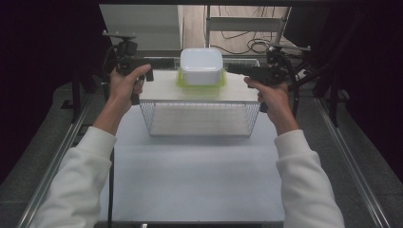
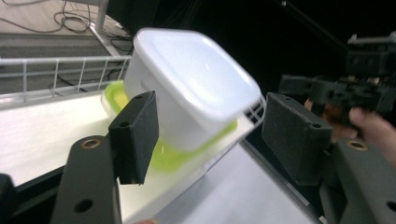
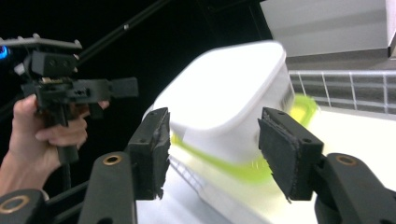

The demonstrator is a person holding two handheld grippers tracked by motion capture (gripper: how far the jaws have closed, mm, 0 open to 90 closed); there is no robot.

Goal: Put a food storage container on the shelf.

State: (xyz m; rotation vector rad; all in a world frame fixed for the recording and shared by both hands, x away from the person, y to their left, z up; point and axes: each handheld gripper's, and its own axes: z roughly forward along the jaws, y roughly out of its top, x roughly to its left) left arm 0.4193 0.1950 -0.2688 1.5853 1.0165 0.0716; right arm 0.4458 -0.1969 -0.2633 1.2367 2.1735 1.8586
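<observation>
A white plastic container [image 1: 201, 65] sits upside down on its lime-green lid [image 1: 202, 83], on a white board [image 1: 161, 90] laid over a wire basket [image 1: 199, 118]. My left gripper [image 1: 168, 61] stands just left of the container, jaws open and clear of it. My right gripper [image 1: 234, 69] stands just to its right, also open and apart from it. In the left gripper view the container [image 2: 196, 84] lies beyond the open left gripper [image 2: 215, 135], with the right gripper [image 2: 294, 85] farther off. In the right gripper view the container [image 3: 229, 98] shows past the open right gripper [image 3: 212, 154].
The basket stands at the far end of a white table top [image 1: 199, 180]. Metal rails [image 1: 351, 166] run along both sides of the table. Cables [image 1: 247, 45] and a frame lie on the floor behind the basket. The surroundings are dark.
</observation>
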